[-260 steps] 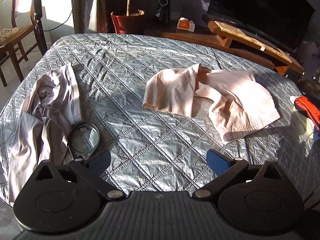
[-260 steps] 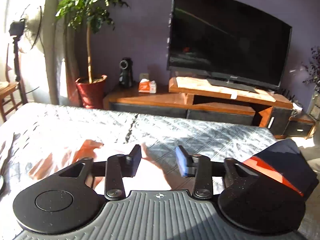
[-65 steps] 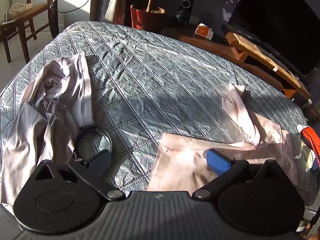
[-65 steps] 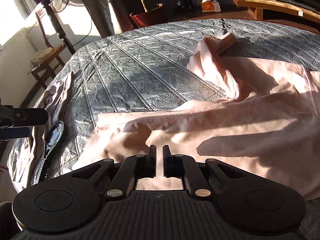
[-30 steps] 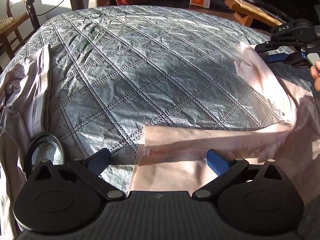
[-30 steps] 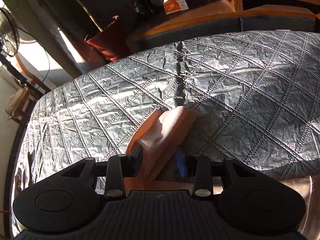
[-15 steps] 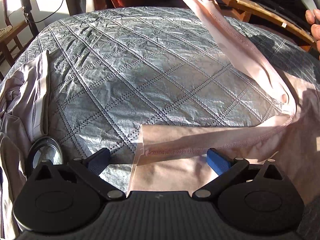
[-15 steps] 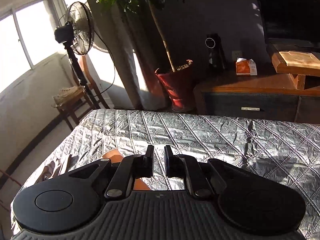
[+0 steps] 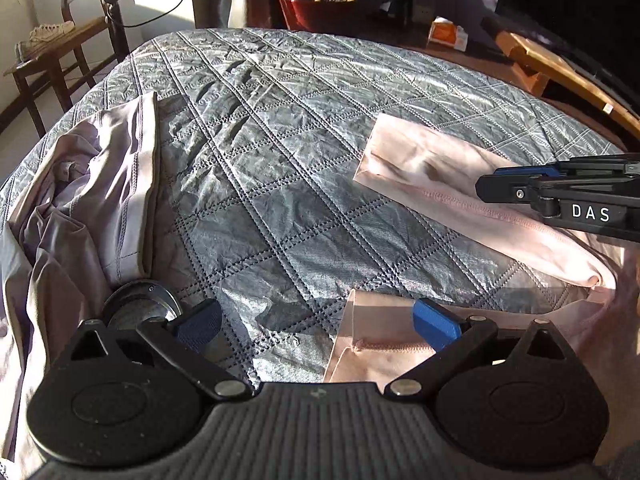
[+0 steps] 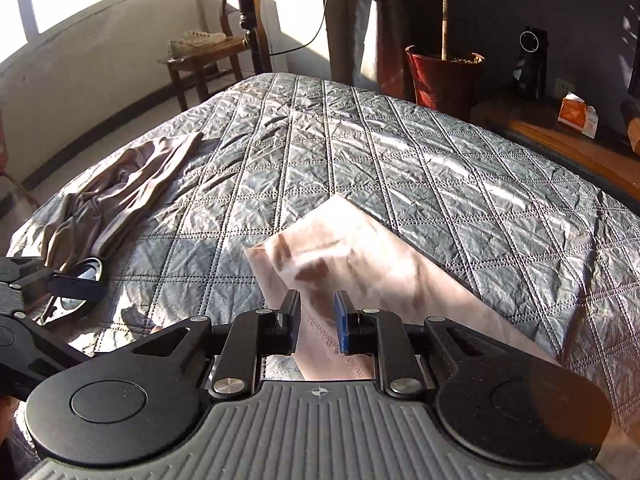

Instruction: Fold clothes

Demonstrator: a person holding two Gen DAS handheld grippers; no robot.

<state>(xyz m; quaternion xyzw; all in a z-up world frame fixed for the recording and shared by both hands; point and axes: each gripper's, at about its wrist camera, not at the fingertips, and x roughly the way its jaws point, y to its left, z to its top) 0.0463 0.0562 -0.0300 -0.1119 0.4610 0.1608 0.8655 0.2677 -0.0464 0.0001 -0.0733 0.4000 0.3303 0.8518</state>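
Observation:
A pale pink garment lies on the grey quilted bed at the right, one long part stretched out flat toward the middle; it also shows in the right wrist view. My right gripper hovers over that part with its jaws a small gap apart, holding nothing; it shows from the side in the left wrist view. My left gripper is wide open and empty, low over the garment's near hem.
A crumpled lilac-grey garment lies at the bed's left edge, with a round magnifying glass beside it. Past the bed stand a chair with shoes, a red plant pot, a wooden TV bench and a TV.
The right gripper has come down from high above the bed, laid the pink part flat toward the middle and let go of it. The left gripper stays open near the hem.

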